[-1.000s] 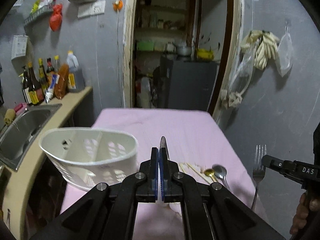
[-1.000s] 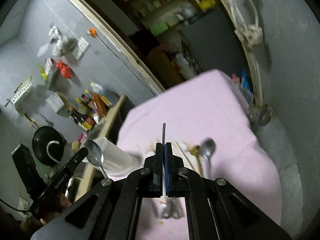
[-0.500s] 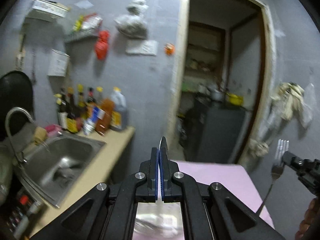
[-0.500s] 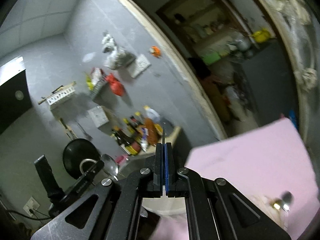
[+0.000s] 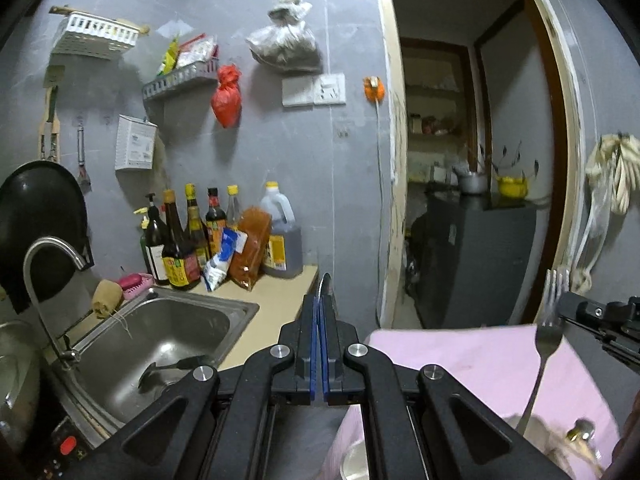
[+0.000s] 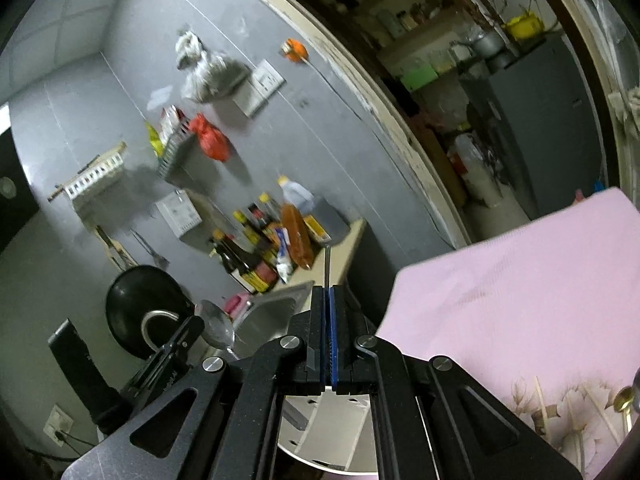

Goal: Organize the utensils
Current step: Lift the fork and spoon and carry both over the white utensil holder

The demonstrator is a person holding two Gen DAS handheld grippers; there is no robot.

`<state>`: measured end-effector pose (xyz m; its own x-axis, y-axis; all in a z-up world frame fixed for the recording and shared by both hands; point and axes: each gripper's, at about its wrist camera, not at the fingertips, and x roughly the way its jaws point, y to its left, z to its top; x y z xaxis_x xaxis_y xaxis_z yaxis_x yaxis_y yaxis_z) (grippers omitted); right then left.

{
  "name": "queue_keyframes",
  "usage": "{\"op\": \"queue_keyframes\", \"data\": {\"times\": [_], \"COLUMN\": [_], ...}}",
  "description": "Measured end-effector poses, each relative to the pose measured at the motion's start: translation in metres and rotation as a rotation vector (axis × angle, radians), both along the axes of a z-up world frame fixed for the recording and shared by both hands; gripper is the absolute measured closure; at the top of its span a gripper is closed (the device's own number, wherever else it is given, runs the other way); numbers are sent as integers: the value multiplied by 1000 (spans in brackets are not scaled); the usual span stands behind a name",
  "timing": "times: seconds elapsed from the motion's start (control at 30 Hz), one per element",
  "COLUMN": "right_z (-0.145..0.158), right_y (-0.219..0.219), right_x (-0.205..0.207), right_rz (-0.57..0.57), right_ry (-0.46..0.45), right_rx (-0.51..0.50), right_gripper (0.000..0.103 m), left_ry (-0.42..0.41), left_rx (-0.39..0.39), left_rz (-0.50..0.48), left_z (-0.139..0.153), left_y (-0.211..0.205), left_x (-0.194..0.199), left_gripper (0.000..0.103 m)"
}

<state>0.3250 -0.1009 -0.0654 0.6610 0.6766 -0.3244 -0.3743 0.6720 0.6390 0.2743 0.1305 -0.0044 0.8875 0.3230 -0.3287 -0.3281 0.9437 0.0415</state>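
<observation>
Both grippers have tilted up since 1 s ago; basket [image 6: 332,432] now sits at 6 o'clock under R gripper [image 6: 329,308]. L gripper [image 5: 319,316] jaws are clamped on spoon [image 6: 216,330]; R's are pinched tight on fork [image 5: 550,320], tines up at 3 o'clock over pink cloth [image 5: 460,360].

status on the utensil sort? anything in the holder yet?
Nothing visibly in the white holder; only part of it shows. In hand: left gripper is shut on a spoon, right gripper is shut on a fork, both raised. Left: dropping both in, plus a gold-tipped utensil lying on the pink cloth.
</observation>
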Motion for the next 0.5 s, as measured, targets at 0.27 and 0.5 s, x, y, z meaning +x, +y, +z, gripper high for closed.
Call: {"op": "queue_keyframes", "data": {"times": [0.27, 0.5], "right_z": [-22, -20], "right_y": [-2, -10], "right_x": [-2, -13], "right_rz": [14, 40], "right_ry": [41, 56], "right_rx": [-18, -52], "right_gripper": [100, 89], "left_ry": [47, 134], "left_rx": [-11, -134], "left_rz": [-29, -148], "left_z": [-24, -30], "left_y": [-8, -6], "left_x": [3, 0], "left_gripper": [100, 99]}}
